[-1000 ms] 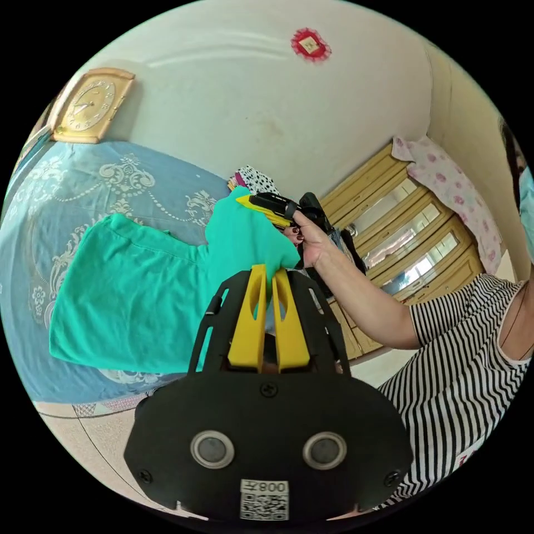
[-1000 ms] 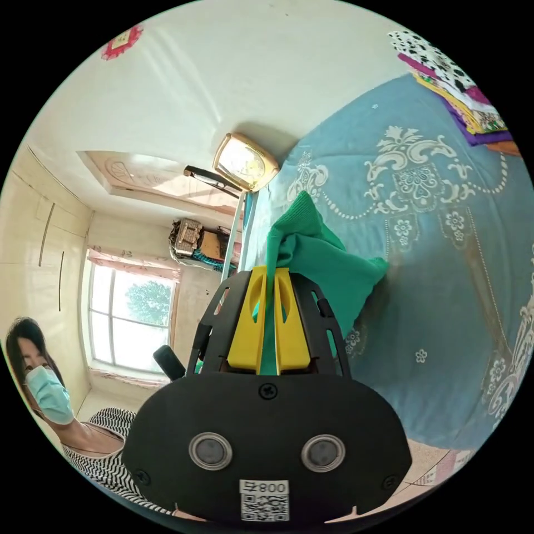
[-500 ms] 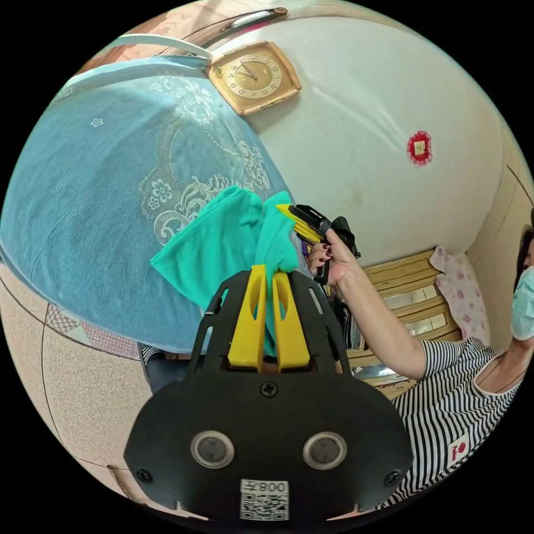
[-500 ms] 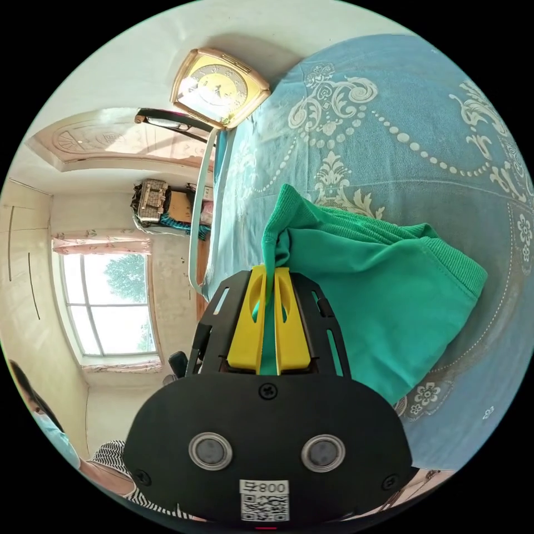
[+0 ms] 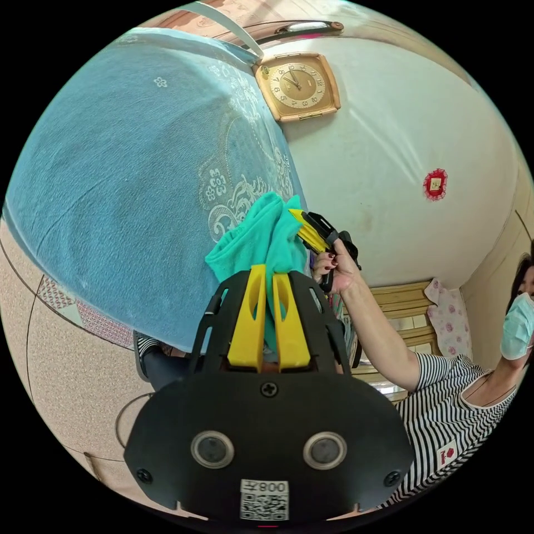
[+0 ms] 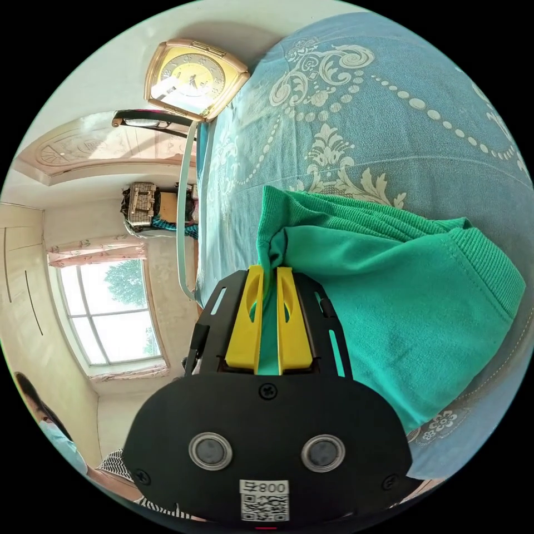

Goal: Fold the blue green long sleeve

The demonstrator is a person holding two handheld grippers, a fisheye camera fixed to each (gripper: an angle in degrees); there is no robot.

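Note:
The blue green long sleeve (image 5: 261, 239) hangs bunched between both grippers, in front of the patterned blue bedspread (image 5: 122, 183). My left gripper (image 5: 266, 268) is shut on one edge of it. In the left gripper view the right gripper (image 5: 307, 229), held by a hand (image 5: 336, 270), pinches the same cloth just beyond. In the right gripper view the long sleeve (image 6: 400, 300) spreads wide to the right, its ribbed hem (image 6: 489, 261) at the far side, and my right gripper (image 6: 270, 270) is shut on a gathered corner.
The blue bedspread (image 6: 389, 111) covers a bed. A gold clock (image 5: 297, 86) hangs on the pale wall. A person in a striped top (image 5: 450, 411) stands at the right, with wooden cabinets (image 5: 406, 308) behind. Tiled floor (image 5: 67, 367) lies below the bed edge. A window (image 6: 111, 317) lights the room.
Both grippers have kept their grip. The garment went from lying spread on the bed to hanging bunched between the jaws, and both views swung round towards the bed.

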